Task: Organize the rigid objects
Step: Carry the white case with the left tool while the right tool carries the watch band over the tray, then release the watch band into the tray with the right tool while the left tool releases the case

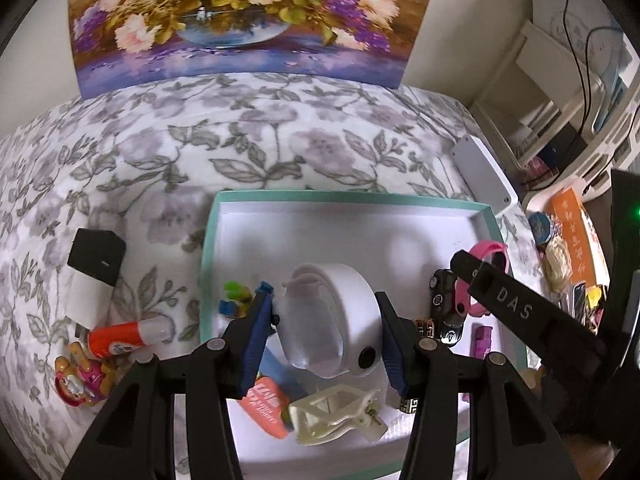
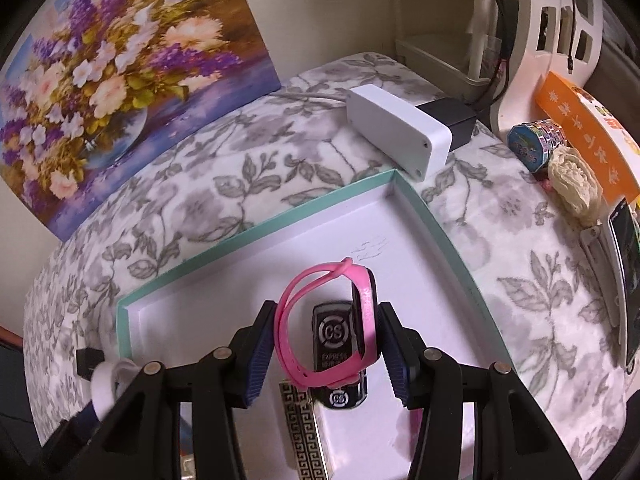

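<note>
A shallow teal-rimmed white tray (image 1: pixel 348 200) lies on the floral cloth; it also shows in the right wrist view (image 2: pixel 256 224). My left gripper (image 1: pixel 324 320) is shut on a white wristband device (image 1: pixel 340 312) and holds it above the tray. My right gripper (image 2: pixel 328 344) is shut on a pink wristband (image 2: pixel 320 320) over the tray's right part; the pink wristband (image 1: pixel 490 254) and the right gripper's finger (image 1: pixel 500 296) also show in the left wrist view. Below lie a black lighter (image 2: pixel 340 352), a patterned lighter (image 2: pixel 300 428), a white clip (image 1: pixel 336 416) and an orange card (image 1: pixel 268 408).
Left of the tray lie a black-and-white charger (image 1: pixel 94 272), an orange glue stick (image 1: pixel 128 338) and a small toy figure (image 1: pixel 80 380). A white box (image 2: pixel 396 132) sits beyond the tray's far right corner. Tape rolls (image 2: pixel 536 144) and an orange box (image 2: pixel 588 140) stand at the right. A flower painting (image 1: pixel 240 20) leans at the back.
</note>
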